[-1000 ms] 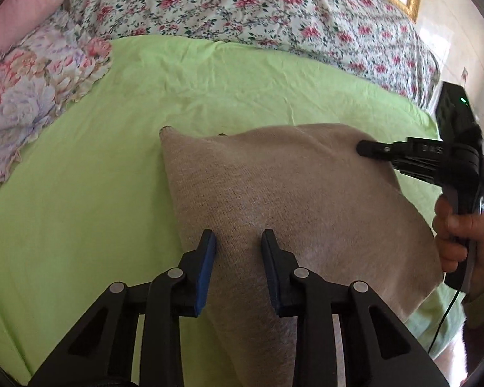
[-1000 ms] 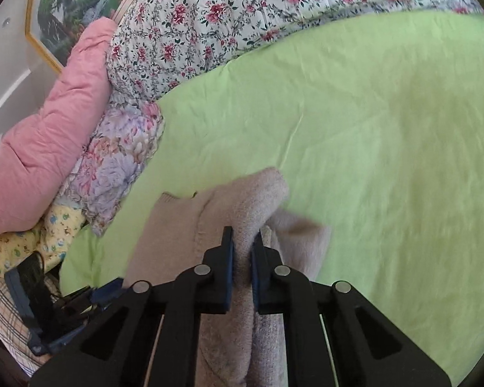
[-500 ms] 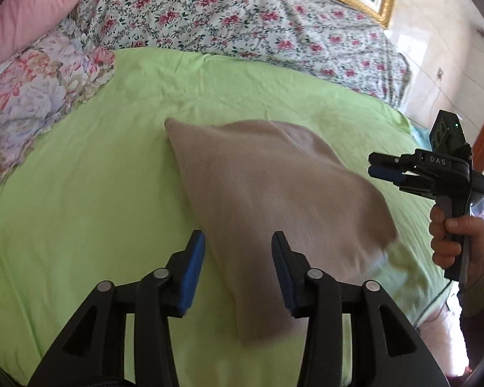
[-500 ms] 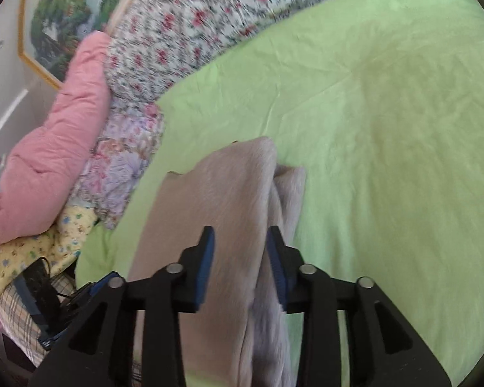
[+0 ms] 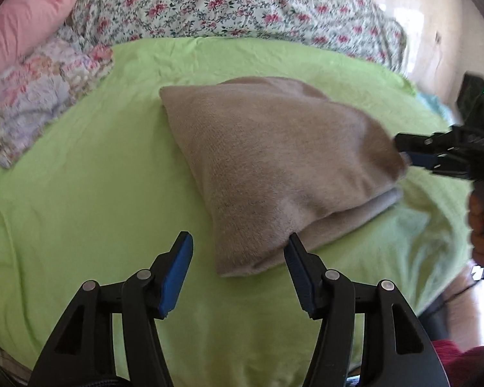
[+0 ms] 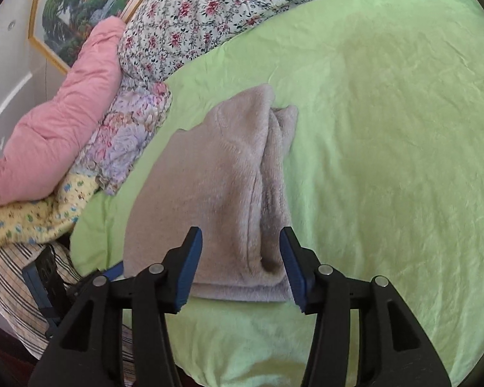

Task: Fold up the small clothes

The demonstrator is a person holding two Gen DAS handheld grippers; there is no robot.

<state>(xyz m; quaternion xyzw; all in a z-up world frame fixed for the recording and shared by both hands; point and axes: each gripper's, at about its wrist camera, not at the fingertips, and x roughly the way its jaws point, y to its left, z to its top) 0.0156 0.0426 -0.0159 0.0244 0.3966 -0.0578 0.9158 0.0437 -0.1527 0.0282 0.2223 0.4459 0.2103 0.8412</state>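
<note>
A beige knit garment [image 5: 274, 161] lies folded in layers on the green bed sheet [image 5: 80, 193]; it also shows in the right wrist view [image 6: 222, 193]. My left gripper [image 5: 238, 258] is open and empty, just short of the garment's near corner. My right gripper [image 6: 240, 254] is open and empty, its jaws either side of the garment's near edge, above it. The right gripper also shows in the left wrist view [image 5: 409, 151] at the garment's right corner.
A floral quilt [image 5: 242, 3] and a pink pillow [image 6: 64, 122] lie along the head of the bed. A flowered cushion [image 5: 32, 96] and yellow patterned cloth [image 6: 32, 216] sit at the left side. A framed picture [image 6: 80, 9] hangs behind.
Both grippers have let go of the garment and opened wide. They have pulled back towards the bed's edges, and the garment now lies folded on the sheet.
</note>
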